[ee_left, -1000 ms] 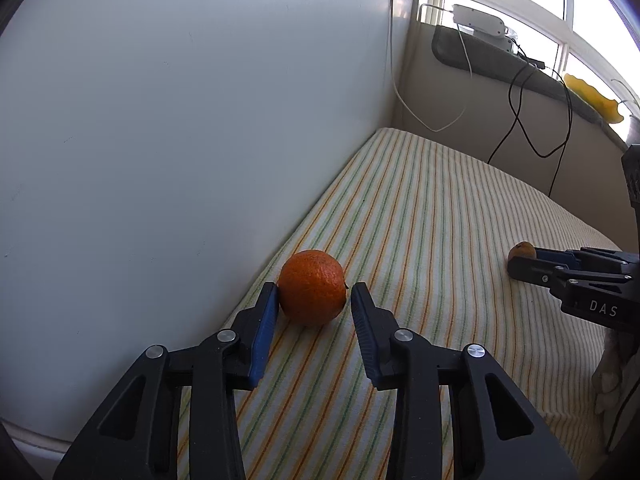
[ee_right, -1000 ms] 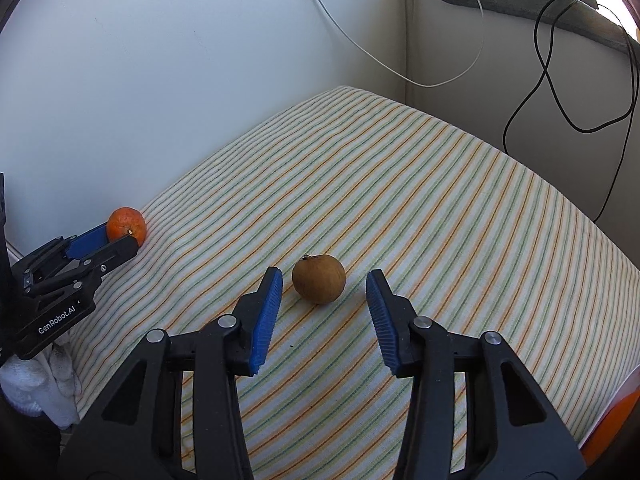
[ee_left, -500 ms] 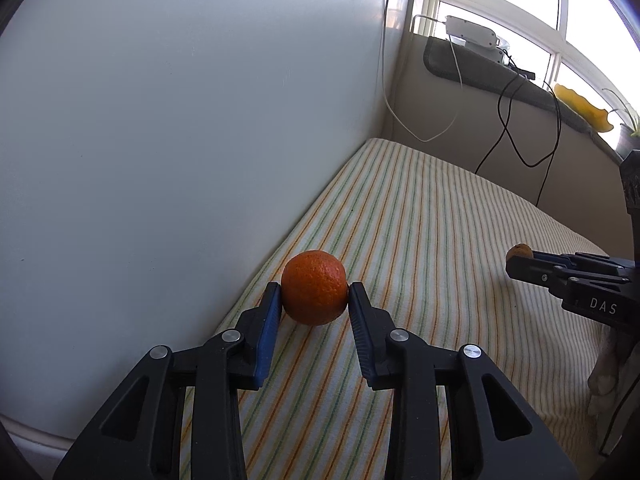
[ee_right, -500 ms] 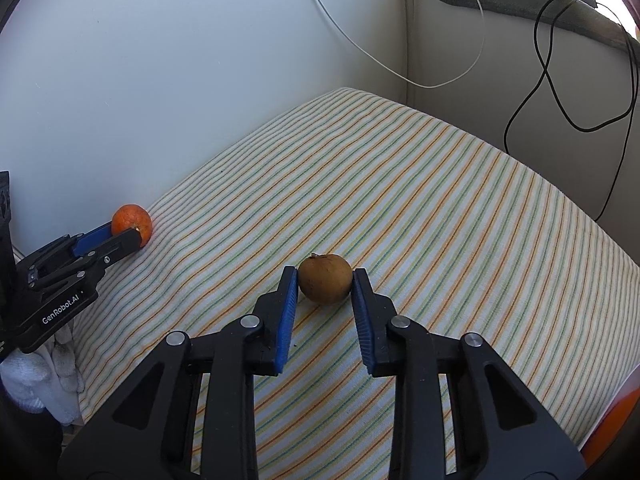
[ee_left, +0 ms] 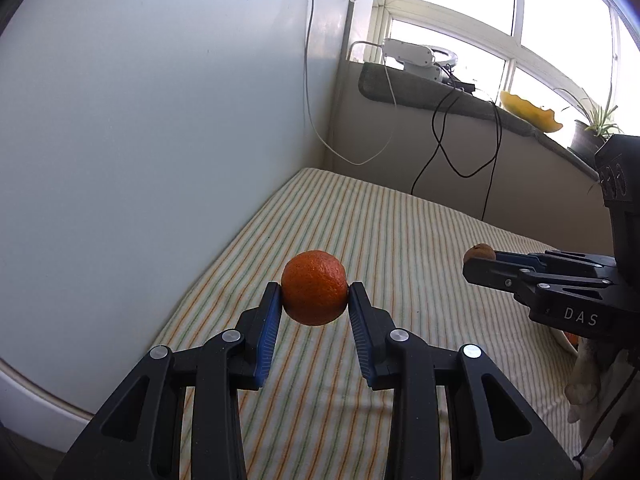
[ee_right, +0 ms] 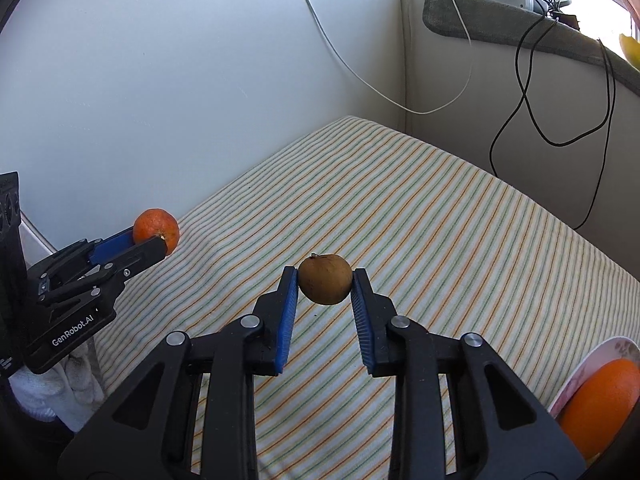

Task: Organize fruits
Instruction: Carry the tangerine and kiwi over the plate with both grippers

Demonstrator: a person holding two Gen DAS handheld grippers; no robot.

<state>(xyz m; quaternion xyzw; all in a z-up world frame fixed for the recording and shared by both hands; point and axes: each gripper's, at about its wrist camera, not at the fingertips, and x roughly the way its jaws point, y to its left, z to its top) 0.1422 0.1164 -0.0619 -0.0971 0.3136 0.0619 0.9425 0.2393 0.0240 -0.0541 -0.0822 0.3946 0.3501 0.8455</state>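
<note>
Fruits are being held off the striped cloth [ee_right: 440, 216] now: the left tool [ee_left: 315, 300] is gripping an orange [ee_left: 314, 288] between its blue pads, and the right tool [ee_right: 325, 286] is clamped on a small brown fruit [ee_right: 326, 279]. Both fruits are hanging a little above the cloth, the orange near the white wall [ee_left: 140, 120] on the left, the brown one more to the right.

I think the step in hand is carrying them to the plate [ee_right: 576, 376] at the near right edge, where another orange fruit [ee_right: 600, 404] is already lying. To do it well, the grip should be kept firm but not crushing, because round fruit can roll out of flat pads. The two tools should be travelling apart from each other, and each fruit should be lowered until it is resting before it is let go.

The surface is covered by the cloth and it is looking soft. Far behind, cables [ee_right: 532, 80] are hanging from a window sill [ee_left: 440, 92].
</note>
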